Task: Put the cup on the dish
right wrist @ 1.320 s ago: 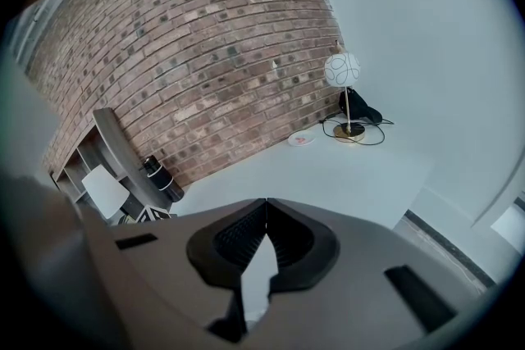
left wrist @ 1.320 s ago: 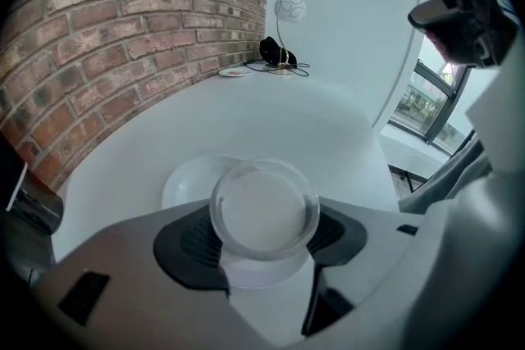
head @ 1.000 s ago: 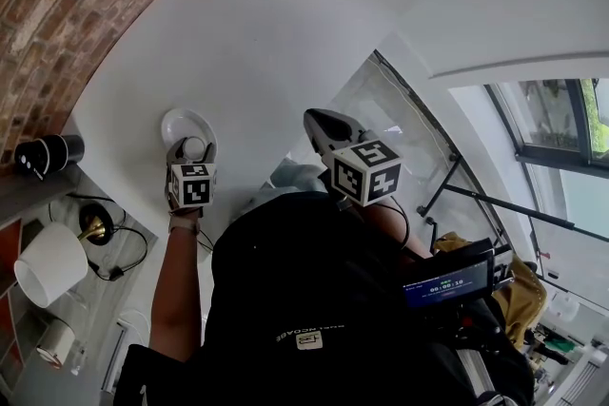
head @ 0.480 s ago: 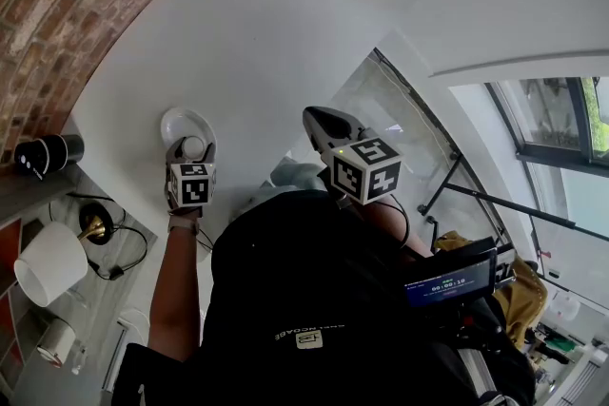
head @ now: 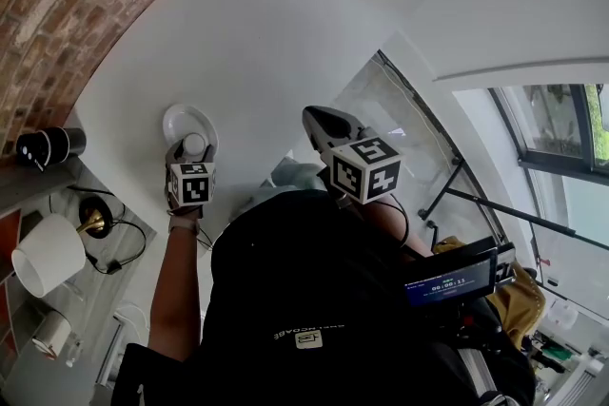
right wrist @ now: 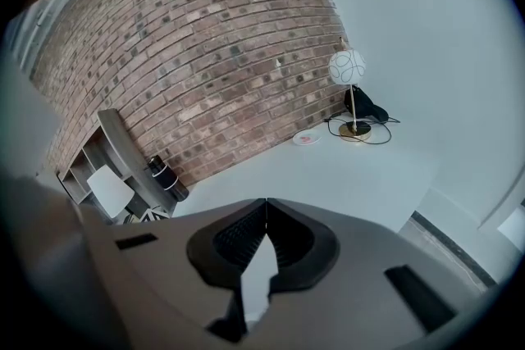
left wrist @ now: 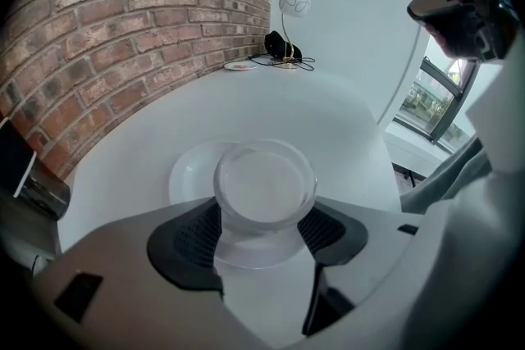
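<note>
still, left gripper [head: 193, 149] holds cup [left wrist: 264, 191] at dish [left wrist: 190, 175].

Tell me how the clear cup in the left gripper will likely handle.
The cup looks smooth and translucent, so it could slip in the left gripper. It seems empty, so probably light. Its wide, short shape should resist tipping on the dish.
</note>
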### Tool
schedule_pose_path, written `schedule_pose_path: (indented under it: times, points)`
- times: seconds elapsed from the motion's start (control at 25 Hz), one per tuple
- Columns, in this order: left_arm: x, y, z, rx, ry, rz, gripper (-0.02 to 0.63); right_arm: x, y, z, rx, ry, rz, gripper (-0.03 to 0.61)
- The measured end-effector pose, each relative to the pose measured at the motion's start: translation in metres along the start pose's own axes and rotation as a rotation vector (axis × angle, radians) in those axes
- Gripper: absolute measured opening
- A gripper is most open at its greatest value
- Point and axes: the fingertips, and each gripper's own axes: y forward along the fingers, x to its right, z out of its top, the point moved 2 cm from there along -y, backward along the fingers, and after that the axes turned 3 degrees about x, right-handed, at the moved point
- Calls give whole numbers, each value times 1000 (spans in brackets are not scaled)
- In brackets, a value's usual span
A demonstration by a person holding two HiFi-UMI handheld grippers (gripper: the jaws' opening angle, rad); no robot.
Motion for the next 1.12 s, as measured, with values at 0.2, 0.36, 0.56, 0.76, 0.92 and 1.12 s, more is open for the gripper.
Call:
schedule_pose_path:
  times: [0.2, 0.36, 0.56, 0.76, 0.92, 1.12]
  points:
    - [2, -4, -8, -26, -28, -7, 269, -2, 2, 1, -9, -10, 24, 5]
    - [0, -13, -18, -47, -59, 27, 270, -6, 7, 2, -20, -22, 55, 5]
    - [-10, -32, -29, -60, -107, 116, 268, -20, 20, 3, -40, -49, 116, 5]
    - [-16, -56, -33, -9, -203, 159, 268, -39, 33, 2, -62, -81, 183, 5]
    - [-19, -71, -35, 24, -263, 183, 268, -52, 41, 0, -80, -103, 229, 5]
    - [-15, -90, -36, 55, -312, 177, 267, -69, 49, -1, -97, -129, 285, 5]
